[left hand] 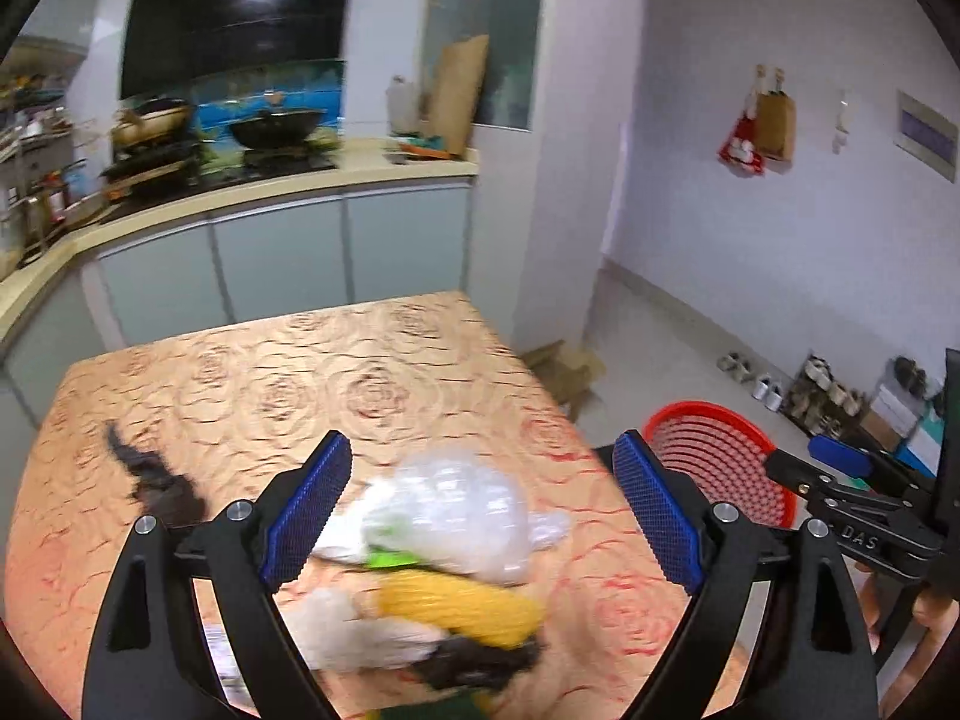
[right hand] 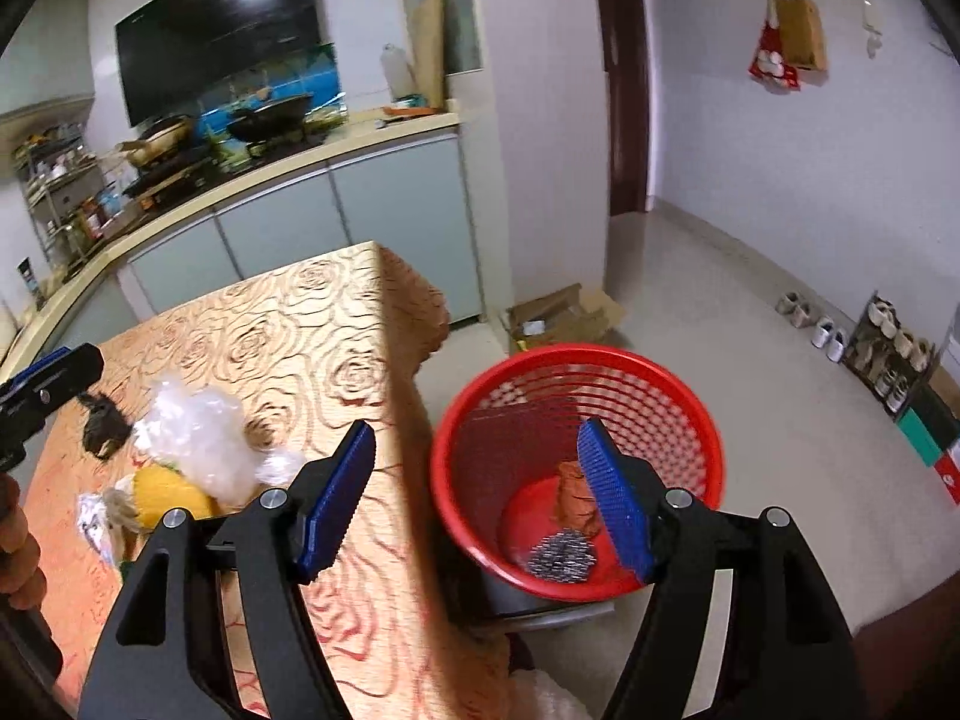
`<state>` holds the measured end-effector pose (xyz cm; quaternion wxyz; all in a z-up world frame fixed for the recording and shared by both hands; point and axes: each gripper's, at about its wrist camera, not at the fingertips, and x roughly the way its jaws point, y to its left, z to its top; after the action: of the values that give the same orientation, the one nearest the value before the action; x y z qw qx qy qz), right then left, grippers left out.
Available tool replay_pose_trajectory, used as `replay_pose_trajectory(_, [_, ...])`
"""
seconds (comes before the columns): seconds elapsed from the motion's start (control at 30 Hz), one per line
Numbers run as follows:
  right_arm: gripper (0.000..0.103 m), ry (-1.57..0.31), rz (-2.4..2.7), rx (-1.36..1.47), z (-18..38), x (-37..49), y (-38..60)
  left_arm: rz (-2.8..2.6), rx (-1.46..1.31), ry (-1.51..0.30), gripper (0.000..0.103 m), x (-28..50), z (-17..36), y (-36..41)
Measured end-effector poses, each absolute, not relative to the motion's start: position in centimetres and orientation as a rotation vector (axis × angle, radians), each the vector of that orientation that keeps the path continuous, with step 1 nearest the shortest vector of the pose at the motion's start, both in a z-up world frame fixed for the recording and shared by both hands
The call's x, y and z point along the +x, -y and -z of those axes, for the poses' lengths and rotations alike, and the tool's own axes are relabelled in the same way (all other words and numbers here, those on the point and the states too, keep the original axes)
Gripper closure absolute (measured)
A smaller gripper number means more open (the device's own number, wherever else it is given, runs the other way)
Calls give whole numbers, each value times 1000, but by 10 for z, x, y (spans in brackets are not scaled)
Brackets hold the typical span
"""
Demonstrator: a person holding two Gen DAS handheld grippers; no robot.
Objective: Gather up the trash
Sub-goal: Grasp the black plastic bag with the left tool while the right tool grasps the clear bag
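My left gripper (left hand: 480,450) is open over a heap of trash on the table: a clear plastic bag (left hand: 456,504), a yellow piece (left hand: 462,606), white crumpled paper (left hand: 342,630) and a dark scrap (left hand: 480,660). Nothing is pinched between its blue pads. A black scrap (left hand: 156,480) lies apart at the left. My right gripper (right hand: 477,429) is open and holds nothing, above the gap between the table edge and the red mesh basket (right hand: 690,396). Inside the basket lie an orange-brown scrap (right hand: 576,498) and a grey metallic wad (right hand: 561,558). The same heap (right hand: 192,438) shows at the left in the right wrist view.
The table (left hand: 270,372) wears an orange rose-patterned cloth. The basket (left hand: 708,411) stands off the table's right edge on a grey seat (right hand: 540,606). Behind are a kitchen counter (left hand: 240,198) with a wok, cardboard boxes (right hand: 564,312) on the floor, and shoes (right hand: 828,330) along the wall.
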<state>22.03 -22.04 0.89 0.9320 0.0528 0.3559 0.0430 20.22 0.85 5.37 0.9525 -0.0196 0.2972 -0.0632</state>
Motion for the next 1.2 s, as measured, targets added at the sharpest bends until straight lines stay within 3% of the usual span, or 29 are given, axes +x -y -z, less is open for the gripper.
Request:
replay_pose_trajectory(0.67, [34, -740, -241, 70, -9, 221, 146, -245, -155, -614, 12, 164, -22, -189])
replay_pose_trajectory(1.2, [34, -767, -233, 53, -4, 236, 129, -220, -145, -729, 12, 238, 32, -214])
